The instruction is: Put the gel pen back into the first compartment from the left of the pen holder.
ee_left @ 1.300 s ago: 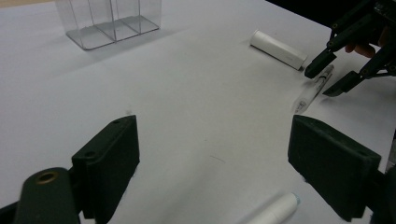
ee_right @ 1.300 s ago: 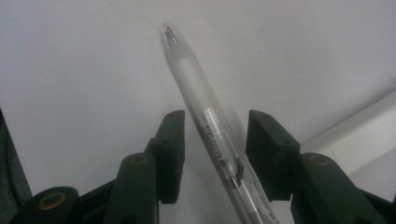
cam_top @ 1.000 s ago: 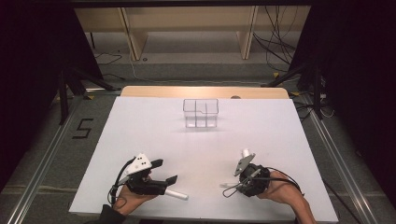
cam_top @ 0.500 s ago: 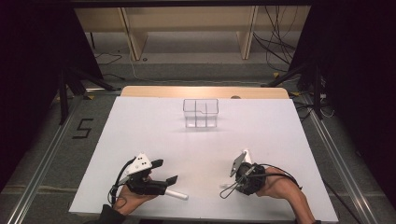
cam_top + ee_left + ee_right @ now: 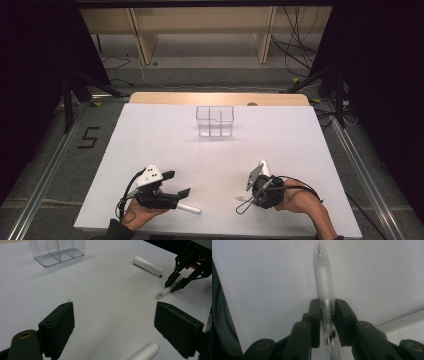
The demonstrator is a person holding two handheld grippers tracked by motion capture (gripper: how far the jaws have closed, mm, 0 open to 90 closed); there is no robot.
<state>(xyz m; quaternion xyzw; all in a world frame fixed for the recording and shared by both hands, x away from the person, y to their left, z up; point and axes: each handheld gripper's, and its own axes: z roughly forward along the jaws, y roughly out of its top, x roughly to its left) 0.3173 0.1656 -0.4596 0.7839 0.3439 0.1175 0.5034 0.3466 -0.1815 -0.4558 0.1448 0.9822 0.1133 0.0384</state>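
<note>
A clear pen (image 5: 323, 282) with a frosted front and a metal tip lies low over the white table, and my right gripper (image 5: 325, 306) is shut on its barrel. From the left gripper view, the right gripper (image 5: 175, 284) reaches down at the far right and the pen (image 5: 165, 291) points out of it. In the high view the right gripper (image 5: 252, 196) is near the front right, with the pen (image 5: 243, 199) sticking out to its left. My left gripper (image 5: 179, 183) rests open at the front left, its jaws (image 5: 113, 307) wide apart with nothing between them.
A clear compartment box (image 5: 215, 120) stands at the table's far middle, also seen as the box (image 5: 57, 252). A white tube (image 5: 148, 265) lies beside the right gripper. A white cylinder (image 5: 189, 208) lies just in front of the left gripper.
The right gripper has tipped down and shifted slightly toward the near edge, over the pen. The left gripper has stayed put.
</note>
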